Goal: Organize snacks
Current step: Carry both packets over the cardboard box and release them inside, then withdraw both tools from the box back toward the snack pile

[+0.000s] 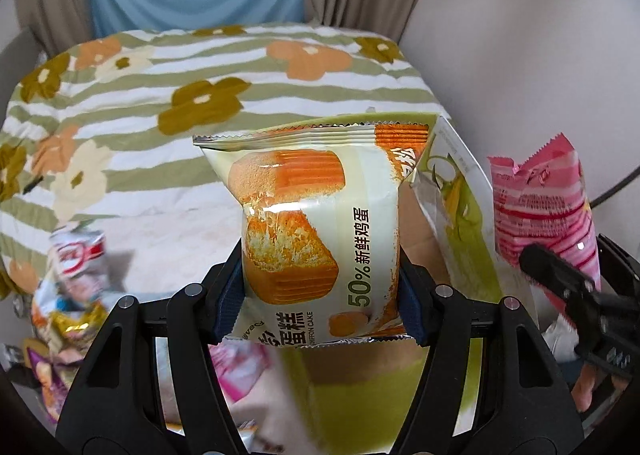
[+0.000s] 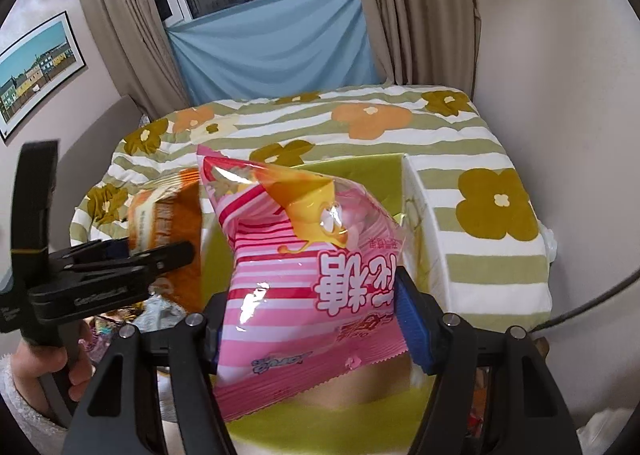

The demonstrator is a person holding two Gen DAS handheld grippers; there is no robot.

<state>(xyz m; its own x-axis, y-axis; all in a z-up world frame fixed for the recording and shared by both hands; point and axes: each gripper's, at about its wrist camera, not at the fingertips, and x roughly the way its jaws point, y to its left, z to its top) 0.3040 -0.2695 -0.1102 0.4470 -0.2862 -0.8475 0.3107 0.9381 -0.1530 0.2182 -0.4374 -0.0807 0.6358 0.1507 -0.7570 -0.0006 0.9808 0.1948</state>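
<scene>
The left gripper (image 1: 320, 279) clamps a chiffon cake packet (image 1: 316, 231) above an open green box (image 1: 460, 195) on the floral bedspread (image 1: 160, 87); the right gripper (image 2: 312, 319) clamps a pink marshmallow bag (image 2: 296, 279) (box beneath).

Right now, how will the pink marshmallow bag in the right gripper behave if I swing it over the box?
Pink marshmallow bag looks puffy and probably light. Its glossy film may slip in the right gripper, and the free top likely flops.
</scene>
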